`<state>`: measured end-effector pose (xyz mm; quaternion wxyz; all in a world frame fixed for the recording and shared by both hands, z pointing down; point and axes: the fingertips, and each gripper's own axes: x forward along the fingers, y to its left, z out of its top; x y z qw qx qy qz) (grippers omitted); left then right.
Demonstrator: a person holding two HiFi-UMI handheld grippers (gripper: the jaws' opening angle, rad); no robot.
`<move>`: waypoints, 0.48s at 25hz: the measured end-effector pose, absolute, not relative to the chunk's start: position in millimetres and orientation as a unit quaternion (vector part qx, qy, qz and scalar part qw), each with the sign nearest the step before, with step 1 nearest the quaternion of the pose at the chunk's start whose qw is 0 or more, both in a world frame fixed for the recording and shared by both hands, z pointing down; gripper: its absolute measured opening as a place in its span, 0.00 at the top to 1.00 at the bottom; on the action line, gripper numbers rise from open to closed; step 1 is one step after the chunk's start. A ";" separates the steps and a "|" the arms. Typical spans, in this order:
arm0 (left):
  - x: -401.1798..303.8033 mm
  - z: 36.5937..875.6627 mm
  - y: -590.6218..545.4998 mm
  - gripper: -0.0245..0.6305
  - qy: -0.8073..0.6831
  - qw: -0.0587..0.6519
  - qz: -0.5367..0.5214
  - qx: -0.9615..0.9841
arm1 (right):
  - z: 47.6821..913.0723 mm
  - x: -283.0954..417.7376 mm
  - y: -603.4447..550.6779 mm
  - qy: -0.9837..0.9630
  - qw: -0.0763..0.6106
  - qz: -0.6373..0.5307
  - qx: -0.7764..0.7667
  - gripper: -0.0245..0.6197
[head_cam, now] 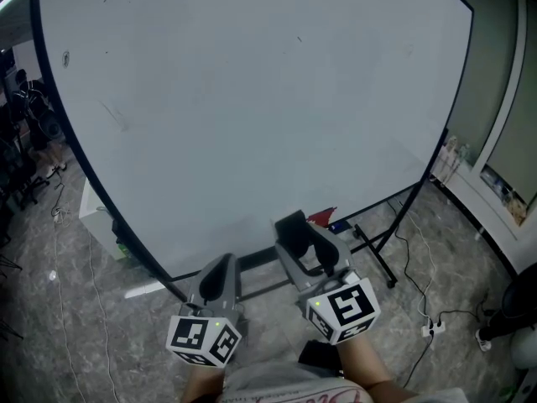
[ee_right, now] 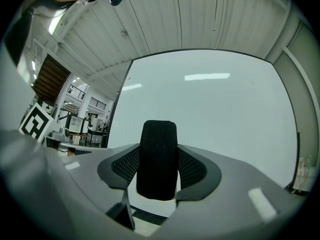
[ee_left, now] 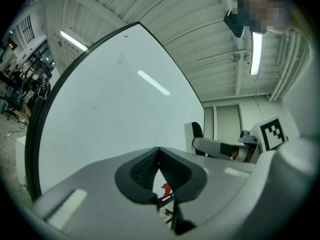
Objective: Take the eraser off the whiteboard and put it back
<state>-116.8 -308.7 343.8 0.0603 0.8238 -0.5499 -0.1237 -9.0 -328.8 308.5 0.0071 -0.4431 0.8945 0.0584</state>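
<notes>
Right gripper clamps the black eraser upright, near the whiteboard but off it. Left gripper is closed on nothing. I'd judge it best to press the eraser flat on the board before letting go.

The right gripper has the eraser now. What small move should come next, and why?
Probably move the eraser forward onto the whiteboard and set it back there. The right gripper has its jaws closed on it, it appears clear of the board, and the white surface lies straight ahead.
</notes>
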 end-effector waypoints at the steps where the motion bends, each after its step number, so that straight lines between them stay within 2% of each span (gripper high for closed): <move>1: -116.8 343.6 -308.0 0.96 -0.550 0.060 -0.123 0.824 | 308.2 -9.2 -328.1 0.894 0.008 0.058 -0.444 0.61; 12: -121.6 343.7 -299.3 0.96 -0.553 0.060 -0.122 0.822 | 273.3 -17.9 -345.7 0.888 0.027 0.102 -0.447 0.61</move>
